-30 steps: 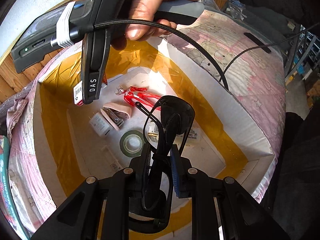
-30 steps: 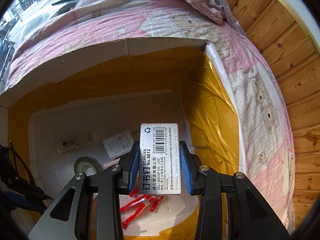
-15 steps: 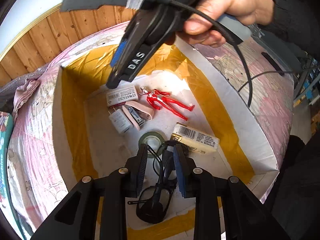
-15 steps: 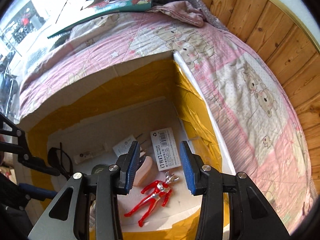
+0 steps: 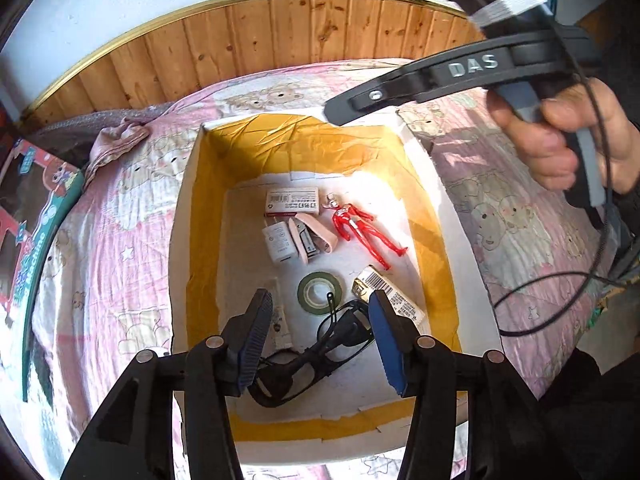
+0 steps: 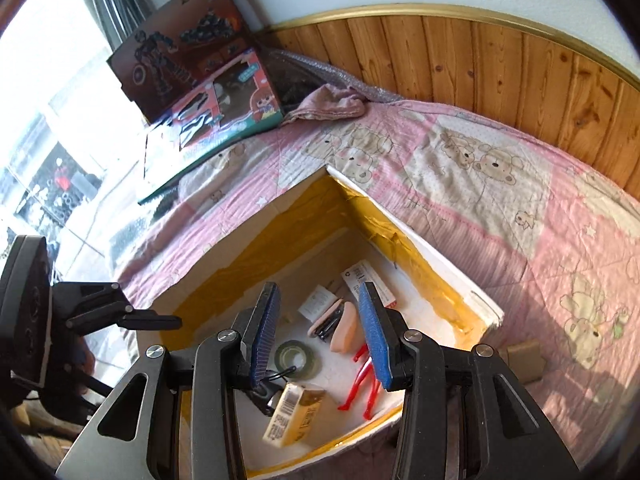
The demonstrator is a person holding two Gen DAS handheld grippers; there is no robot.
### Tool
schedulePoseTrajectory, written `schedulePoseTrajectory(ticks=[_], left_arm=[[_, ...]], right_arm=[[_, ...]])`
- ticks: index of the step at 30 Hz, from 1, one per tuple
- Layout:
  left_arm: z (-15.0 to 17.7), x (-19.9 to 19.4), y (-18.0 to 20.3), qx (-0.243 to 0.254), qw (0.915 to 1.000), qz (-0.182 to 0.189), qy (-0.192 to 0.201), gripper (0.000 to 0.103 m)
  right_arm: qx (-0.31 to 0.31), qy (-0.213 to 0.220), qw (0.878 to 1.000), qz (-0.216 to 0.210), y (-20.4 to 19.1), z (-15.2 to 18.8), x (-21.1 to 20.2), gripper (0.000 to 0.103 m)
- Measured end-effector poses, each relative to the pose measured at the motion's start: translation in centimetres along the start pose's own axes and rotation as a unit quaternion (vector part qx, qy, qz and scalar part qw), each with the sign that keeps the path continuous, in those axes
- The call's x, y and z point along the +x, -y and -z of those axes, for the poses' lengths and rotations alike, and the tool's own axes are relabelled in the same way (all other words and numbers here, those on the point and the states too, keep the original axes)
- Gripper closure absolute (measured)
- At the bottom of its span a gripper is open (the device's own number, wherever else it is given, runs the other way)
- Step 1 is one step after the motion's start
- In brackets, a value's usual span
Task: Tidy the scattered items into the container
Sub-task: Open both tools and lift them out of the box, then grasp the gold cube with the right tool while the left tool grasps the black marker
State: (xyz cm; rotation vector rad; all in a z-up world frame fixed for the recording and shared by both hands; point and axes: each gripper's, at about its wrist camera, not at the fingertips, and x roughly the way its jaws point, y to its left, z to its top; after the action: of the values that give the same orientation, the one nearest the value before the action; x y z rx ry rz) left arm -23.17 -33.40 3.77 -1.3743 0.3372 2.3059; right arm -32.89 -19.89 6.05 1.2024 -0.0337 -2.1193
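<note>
Both releases are just done: a second ago the left gripper (image 5: 318,334) was pinching the black glasses (image 5: 316,350) and the right gripper (image 6: 320,330) the staple box (image 5: 293,201); now both are spread, carrying nothing, and raised above the white container (image 5: 182,240) with its yellow-taped walls, which sits on the pink bear-print bed (image 5: 120,248). The glasses now lie on the container floor at the lower middle of the left wrist frame, between that gripper's fingers in the picture but well below them, and the staple box lies flat toward the far wall, just above the centre of that frame. Counting what lies inside: one staple box, one red toy figure (image 5: 366,232) to its right, one pink stapler (image 5: 312,236), one white charger-like block (image 5: 279,242) touching the stapler's left side, one roll of green tape (image 5: 320,292), one yellow barcoded packet (image 5: 388,298) at the lower right, one pair of glasses, and one small white tube (image 5: 280,324) partly hidden behind the left finger, eight things in all. In the right wrist view the bed around the container shows no loose small item, only one crumpled pink cloth (image 6: 332,104) and two large picture boxes (image 6: 208,92) at the upper left, plus one small brown block (image 6: 524,354) beside the container's corner at the right edge. My judgement is that the tidying is complete or very nearly so, unless that brown block counts as a scattered item.
</note>
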Motion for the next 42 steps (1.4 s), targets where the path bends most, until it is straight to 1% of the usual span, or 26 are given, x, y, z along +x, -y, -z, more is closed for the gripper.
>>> schedulePoseTrajectory(ticks=[1, 2, 5, 7, 11, 13, 17, 20, 22, 26, 29, 32, 35, 38, 40, 42], left_arm=[[0.1, -0.1, 0.2, -0.007, 0.9999, -0.010, -0.002, 0.051], [0.2, -0.3, 0.4, -0.018, 0.9998, -0.011, 0.000, 0.051], [0.3, -1.9, 1.5, -0.045, 0.9988, -0.004, 0.019, 0.051], [0.3, -3.1, 2.8, -0.050, 0.9981, 0.005, 0.035, 0.051], [0.0, -4.6, 5.7, -0.057, 0.9965, 0.024, 0.056, 0.051], [-0.2, -4.7, 7.4, -0.055, 0.9963, 0.032, 0.058, 0.049], [-0.6, -4.4, 10.8, -0.045, 0.9968, 0.033, 0.057, 0.049], [-1.0, -4.0, 12.8, -0.048, 0.9963, 0.040, 0.059, 0.048], [-1.3, -3.5, 14.1, -0.049, 0.9961, 0.042, 0.060, 0.048], [-2.3, -2.3, 15.9, -0.064, 0.9951, 0.046, 0.060, 0.048], [-3.0, -1.0, 17.2, -0.065, 0.9953, 0.032, 0.064, 0.048], [-3.7, 0.8, 18.2, -0.075, 0.9950, 0.030, 0.059, 0.043], [-4.4, 2.8, 19.0, -0.082, 0.9950, 0.020, 0.053, 0.042], [-4.8, 5.2, 18.9, -0.108, 0.9930, 0.018, 0.044, 0.041], [-4.9, 6.7, 18.7, -0.121, 0.9918, 0.008, 0.042, 0.040], [-5.1, 8.2, 18.4, -0.138, 0.9896, 0.007, 0.040, 0.040]], right_arm=[[0.010, 0.009, 1.000, -0.006, 0.0, 0.8, -0.8, 0.059], [0.019, 0.020, 1.000, -0.008, 0.0, 1.5, -1.6, 0.059], [0.046, 0.055, 0.997, -0.024, -0.1, 4.3, -4.3, 0.059], [0.067, 0.074, 0.994, -0.032, 0.0, 6.3, -5.8, 0.059], [0.102, 0.091, 0.990, -0.042, 0.6, 9.9, -7.7, 0.059], [0.118, 0.094, 0.988, -0.043, 1.0, 11.6, -8.3, 0.059], [0.140, 0.099, 0.985, -0.023, 2.0, 14.7, -9.3, 0.059], [0.149, 0.100, 0.984, -0.005, 3.0, 16.5, -9.9, 0.059], [0.149, 0.103, 0.983, 0.016, 3.5, 17.4, -10.5, 0.058], [0.147, 0.111, 0.982, 0.035, 4.9, 18.3, -11.7, 0.057], [0.135, 0.112, 0.983, 0.055, 5.9, 18.4, -12.1, 0.057], [0.115, 0.106, 0.985, 0.078, 7.2, 17.9, -11.9, 0.056], [0.087, 0.095, 0.987, 0.101, 8.4, 16.9, -11.1, 0.053], [0.056, 0.074, 0.989, 0.120, 9.8, 15.6, -9.5, 0.052], [0.032, 0.060, 0.989, 0.131, 10.6, 14.8, -8.1, 0.052], [0.006, 0.044, 0.990, 0.137, 11.4, 14.1, -6.5, 0.052]])
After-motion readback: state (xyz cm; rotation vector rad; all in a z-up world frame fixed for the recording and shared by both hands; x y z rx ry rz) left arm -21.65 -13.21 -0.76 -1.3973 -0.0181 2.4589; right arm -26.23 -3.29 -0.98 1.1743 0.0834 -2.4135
